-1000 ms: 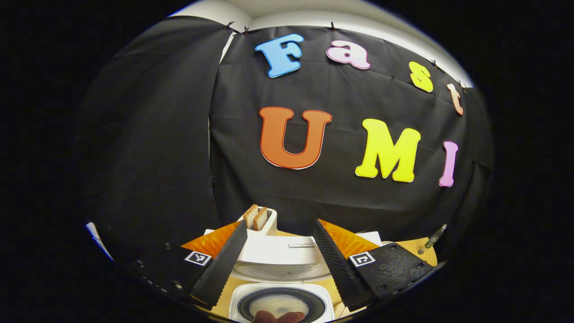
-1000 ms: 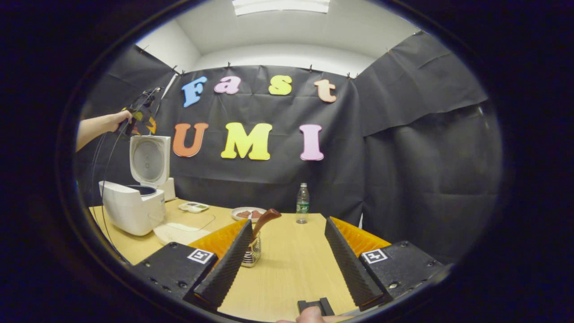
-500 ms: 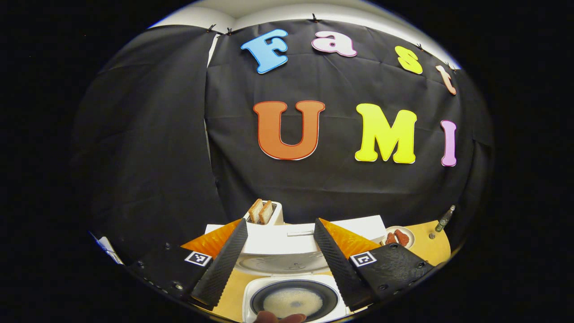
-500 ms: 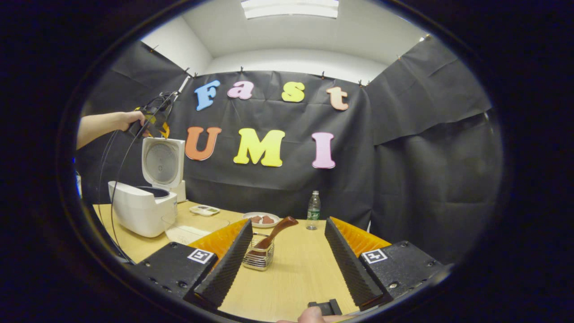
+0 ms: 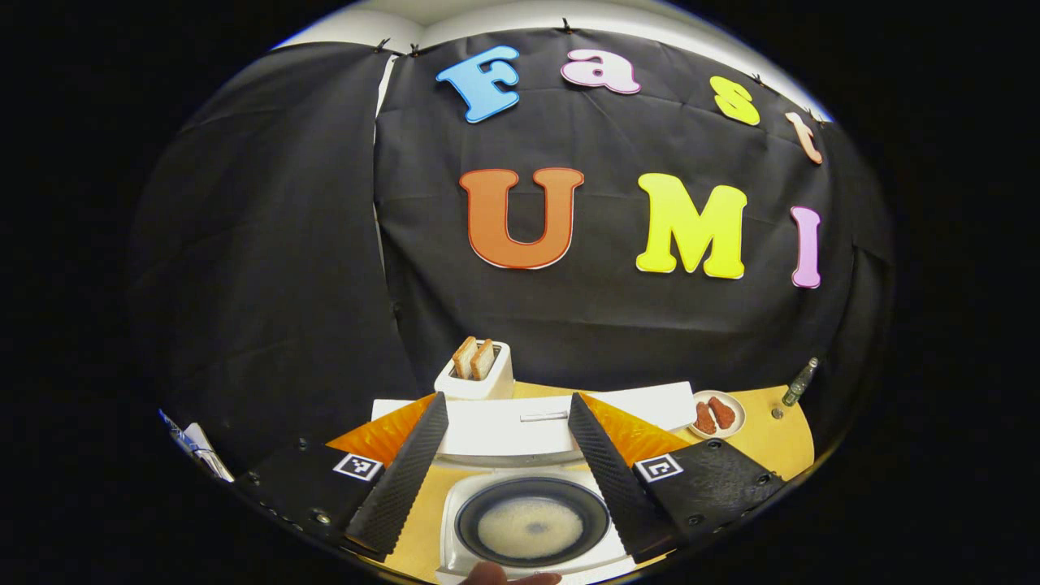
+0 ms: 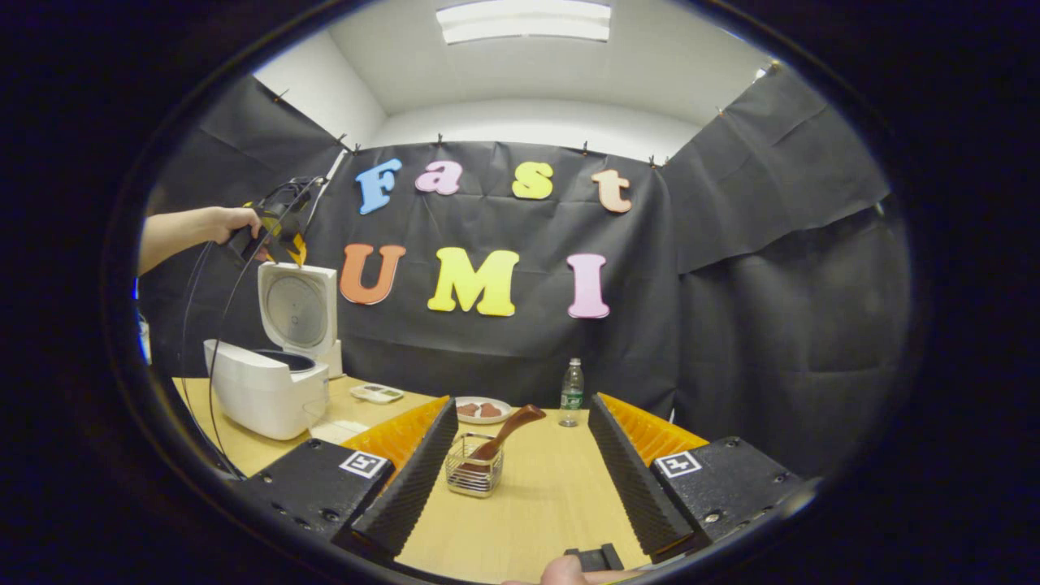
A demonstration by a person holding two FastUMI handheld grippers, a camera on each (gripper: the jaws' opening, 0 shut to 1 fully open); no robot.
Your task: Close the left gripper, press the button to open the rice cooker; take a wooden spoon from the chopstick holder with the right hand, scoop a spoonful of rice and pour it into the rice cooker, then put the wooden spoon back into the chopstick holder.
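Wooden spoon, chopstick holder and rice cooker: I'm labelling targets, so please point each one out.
wooden spoon (image 6: 510,422), right gripper view, on its raised handle.
chopstick holder (image 6: 474,477), right gripper view, on its wire front wall.
rice cooker (image 6: 260,398), right gripper view, on its white body.

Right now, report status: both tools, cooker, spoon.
Left tool open, above the open rice cooker. Right tool open, facing the wooden spoon in the chopstick holder. Table between them bare.
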